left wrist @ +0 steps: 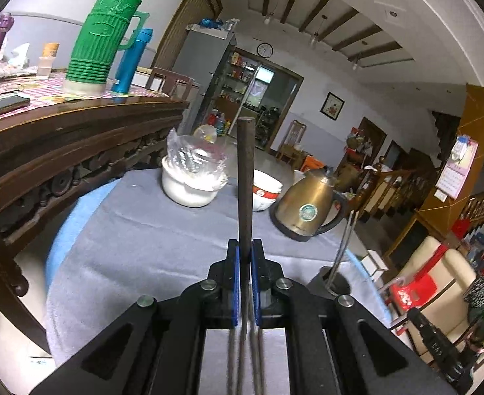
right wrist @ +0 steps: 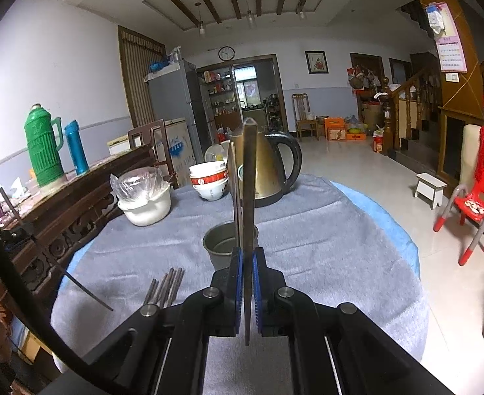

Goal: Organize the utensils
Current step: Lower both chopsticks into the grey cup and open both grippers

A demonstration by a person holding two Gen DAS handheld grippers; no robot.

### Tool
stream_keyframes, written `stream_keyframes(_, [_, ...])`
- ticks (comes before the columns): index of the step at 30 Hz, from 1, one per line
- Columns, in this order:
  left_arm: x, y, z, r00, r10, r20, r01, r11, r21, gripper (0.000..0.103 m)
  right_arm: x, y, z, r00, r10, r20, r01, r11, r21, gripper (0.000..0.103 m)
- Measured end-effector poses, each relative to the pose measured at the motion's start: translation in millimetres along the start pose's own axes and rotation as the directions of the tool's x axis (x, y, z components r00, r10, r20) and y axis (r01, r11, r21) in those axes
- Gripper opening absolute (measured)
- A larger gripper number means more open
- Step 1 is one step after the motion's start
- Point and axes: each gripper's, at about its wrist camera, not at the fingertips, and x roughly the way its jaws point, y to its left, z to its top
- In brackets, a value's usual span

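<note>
The cup (right wrist: 230, 245) stands on the grey cloth (right wrist: 324, 247) directly ahead of the right gripper (right wrist: 247, 283) and low to the right of the left gripper (left wrist: 245, 263); the right is the nearer. Each gripper is clamped narrow on one dark chopstick, the left on chopstick A (left wrist: 244, 177), the right on chopstick B (right wrist: 249, 184), long axis pointing up and forward. Loose chopsticks (right wrist: 166, 284) lie on the cloth left of the right gripper.

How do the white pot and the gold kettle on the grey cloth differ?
The white pot is squat and round; the gold kettle is taller and tapers upward. The pot's top is covered by crinkled clear plastic; the kettle has its own fitted lid. The kettle has a black handle; none shows on the pot. Both stand upright at the table's far side.
</note>
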Motion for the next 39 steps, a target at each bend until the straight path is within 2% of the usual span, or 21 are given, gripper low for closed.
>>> stream_keyframes(8, [15.2,-17.6,19.6,0.997,-0.067,-0.027,0.066,0.997,-0.042,0.007,-13.8,-4.3,28.9,0.997,0.051,0.053,-0.052,0.999,0.014,0.006])
stream_keyframes(16, [36.5,-55.9,47.6,0.990,-0.144,-0.004,0.144,0.989,-0.019,0.007,-20.0,-8.2,80.7,0.983,0.074,0.169,-0.081,0.996,0.032,0.006])
stream_keyframes(21, [57.5,-80.1,67.3,0.981,-0.193,-0.002,0.193,0.981,-0.009,0.007,-6.8,-5.9,107.2,0.977,0.088,0.193,-0.094,0.995,0.022,0.006])
stream_keyframes(29, [101.5,-118.7,65.5,0.971,-0.227,-0.071,0.231,0.972,0.043,0.007,42.2,-7.6,119.2,0.989,0.099,0.111,-0.101,0.995,0.013,0.006])
stream_keyframes(35, [144.6,-136.3,44.0,0.964,-0.201,-0.173,0.220,0.971,0.092,0.007,85.7,-10.0,113.0,0.996,0.094,0.004,-0.094,0.996,-0.007,0.006])
stream_keyframes(39, [168.0,-140.7,29.1,0.956,-0.173,-0.237,0.206,0.971,0.122,0.007,113.8,-10.4,104.1,0.992,0.096,-0.083,-0.099,0.995,-0.028,0.006])
